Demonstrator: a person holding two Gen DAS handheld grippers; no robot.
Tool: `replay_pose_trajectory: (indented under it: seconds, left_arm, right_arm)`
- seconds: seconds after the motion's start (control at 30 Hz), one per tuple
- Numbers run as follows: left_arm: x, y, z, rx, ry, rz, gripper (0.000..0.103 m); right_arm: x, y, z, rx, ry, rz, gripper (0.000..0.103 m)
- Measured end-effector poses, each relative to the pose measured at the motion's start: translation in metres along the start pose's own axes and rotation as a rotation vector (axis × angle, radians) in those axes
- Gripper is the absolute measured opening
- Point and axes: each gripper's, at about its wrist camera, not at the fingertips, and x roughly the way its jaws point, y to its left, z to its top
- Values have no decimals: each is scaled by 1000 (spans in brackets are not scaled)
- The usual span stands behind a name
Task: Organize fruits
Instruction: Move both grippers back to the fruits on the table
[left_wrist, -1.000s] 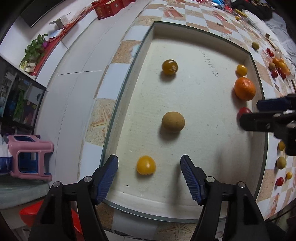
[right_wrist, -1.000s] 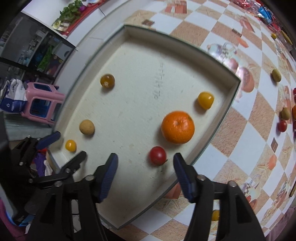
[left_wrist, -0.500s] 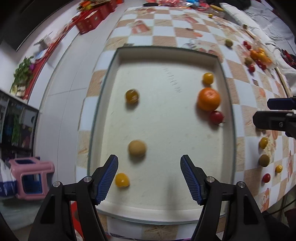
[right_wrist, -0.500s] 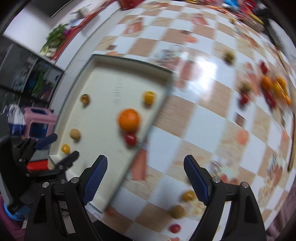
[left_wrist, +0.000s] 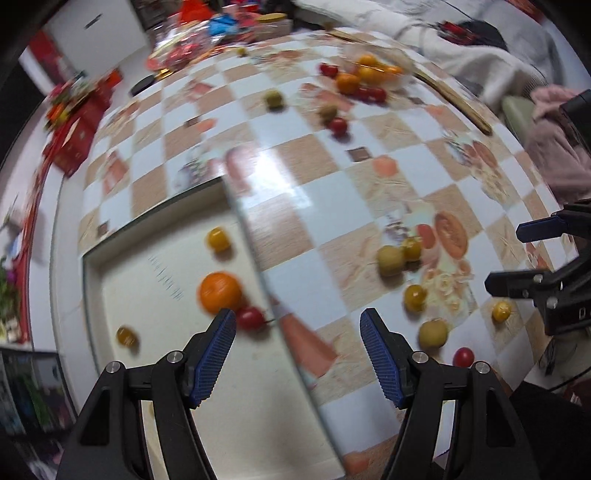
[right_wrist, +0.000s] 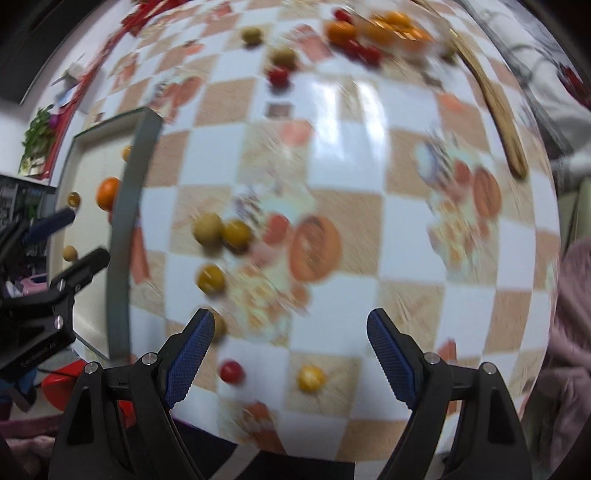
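A shallow cream tray (left_wrist: 122, 280) lies on the checkered table and holds an orange (left_wrist: 220, 291), a red cherry tomato (left_wrist: 250, 318) and small yellow fruits (left_wrist: 218, 239). Loose fruits lie on the table right of the tray: green-yellow ones (left_wrist: 390, 260), a yellow tomato (right_wrist: 311, 377) and a red tomato (right_wrist: 231, 370). My left gripper (left_wrist: 298, 358) is open and empty above the tray's right rim. My right gripper (right_wrist: 290, 360) is open and empty above the loose fruits near the table's front edge. Both views are blurred.
A pile of oranges and red tomatoes (left_wrist: 364, 79) lies at the far side of the table. A wooden stick (right_wrist: 496, 96) lies at the right. Red boxes (left_wrist: 72, 122) stand at the far left. Pink cloth (left_wrist: 557, 147) is at the right.
Both grippers have swung right, away from the tray and toward the loose fruits on the table. Both stay open and empty.
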Motion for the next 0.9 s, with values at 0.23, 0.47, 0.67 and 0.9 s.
replay_pose_trajectory:
  seconds: [0.23,0.47,0.67,0.9]
  left_arm:
    - [29,-27,23,0,65,-75,71]
    - [50,-31,36,-38,101,-95,71]
    - [61,-32,40,-42,124,-96,71]
    - [71,-49,39,6,142,-96,71]
  right_arm:
    - [15,-21,-35,25,37,1,87]
    - [29,-23,-53,-19,66,2,78]
    - [41,-20,-60,-38,83,15,70]
    - [48,-5,-61,-85,72,-18,68]
